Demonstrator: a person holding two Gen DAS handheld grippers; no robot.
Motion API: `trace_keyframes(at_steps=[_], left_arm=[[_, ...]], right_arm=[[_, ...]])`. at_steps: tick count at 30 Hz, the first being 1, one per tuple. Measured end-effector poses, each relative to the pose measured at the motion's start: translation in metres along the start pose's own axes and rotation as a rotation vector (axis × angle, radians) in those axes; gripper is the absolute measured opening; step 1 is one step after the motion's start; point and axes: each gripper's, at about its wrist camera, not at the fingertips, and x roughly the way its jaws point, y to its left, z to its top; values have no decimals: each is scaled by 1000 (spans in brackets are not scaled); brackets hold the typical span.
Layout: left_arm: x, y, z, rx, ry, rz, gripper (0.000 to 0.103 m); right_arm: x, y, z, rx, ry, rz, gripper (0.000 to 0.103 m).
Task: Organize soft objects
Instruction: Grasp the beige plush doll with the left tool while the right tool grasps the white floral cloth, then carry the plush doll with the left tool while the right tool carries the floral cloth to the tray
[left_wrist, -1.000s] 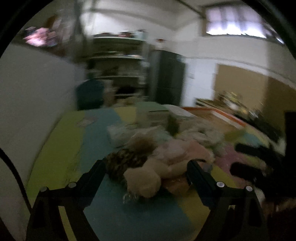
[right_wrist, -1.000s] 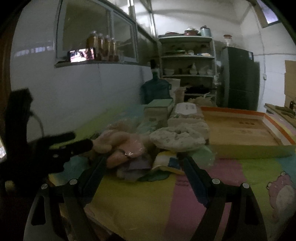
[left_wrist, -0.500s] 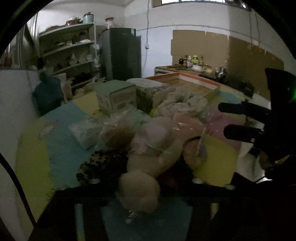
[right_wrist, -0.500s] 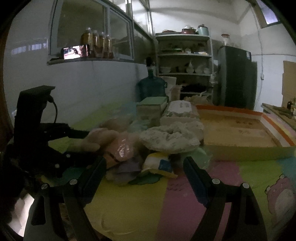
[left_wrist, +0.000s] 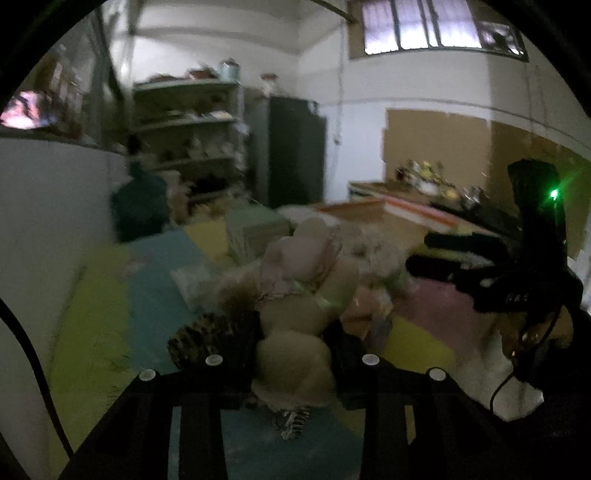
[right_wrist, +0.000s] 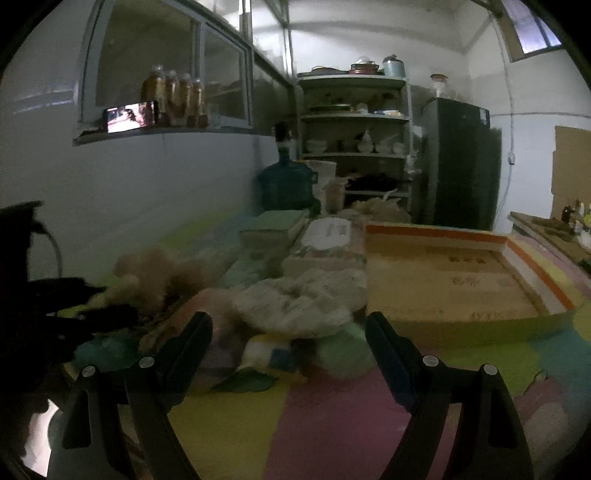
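We are closing the left gripper (left_wrist: 291, 360) on a beige plush toy (left_wrist: 295, 332), lifted since a second ago above the colourful mat (right_wrist: 229, 417); our right gripper (right_wrist: 288, 350) is hanging open. Box (right_wrist: 454, 280) print stays illegible.

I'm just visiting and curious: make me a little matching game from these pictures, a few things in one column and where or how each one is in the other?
Things:
1. left gripper
2. right gripper
3. shallow cardboard tray
4. water jug

States:
A. on the mat, orange-rimmed
B. jaws closing, beige plush toy between them
C. against the wall by the shelves
D. jaws wide, nothing held

Pairs: 1-B, 2-D, 3-A, 4-C
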Motion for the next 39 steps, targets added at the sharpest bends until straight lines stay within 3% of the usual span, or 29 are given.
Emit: trace_keyframes(at_steps=[5, 8, 12, 18, 27, 32, 33, 35, 36, 37, 39], left_arm=[[-6, -11, 6, -102, -64, 93, 35], [-3, -8, 7, -179, -68, 111, 35], [6, -6, 7, -230, -45, 137, 35], [2, -15, 5, -224, -54, 163, 35], [-1, -29, 14, -206, -78, 164, 35], [0, -30, 14, -213, -82, 155, 35], [-1, -31, 14, -215, -83, 155, 35], [-1, -30, 14, -221, -82, 155, 35], [0, -30, 13, -224, -80, 153, 35], [1, -30, 12, -226, -76, 152, 35], [2, -30, 12, -226, -72, 147, 35]], right_arm=[[20, -4, 8, -19, 48, 23, 84], [28, -2, 9, -41, 68, 44, 65], [40, 0, 7, -72, 115, 32, 30], [45, -14, 4, -2, 158, 76, 9], [13, -18, 20, 10, 40, 82, 5], [6, -17, 25, -28, 39, 100, 6], [7, -16, 22, -40, 46, 104, 12], [11, -14, 18, -57, 60, 92, 47], [13, -13, 16, -66, 71, 72, 77], [16, -12, 13, -71, 76, 43, 82], [20, -14, 12, -62, 91, 31, 82]])
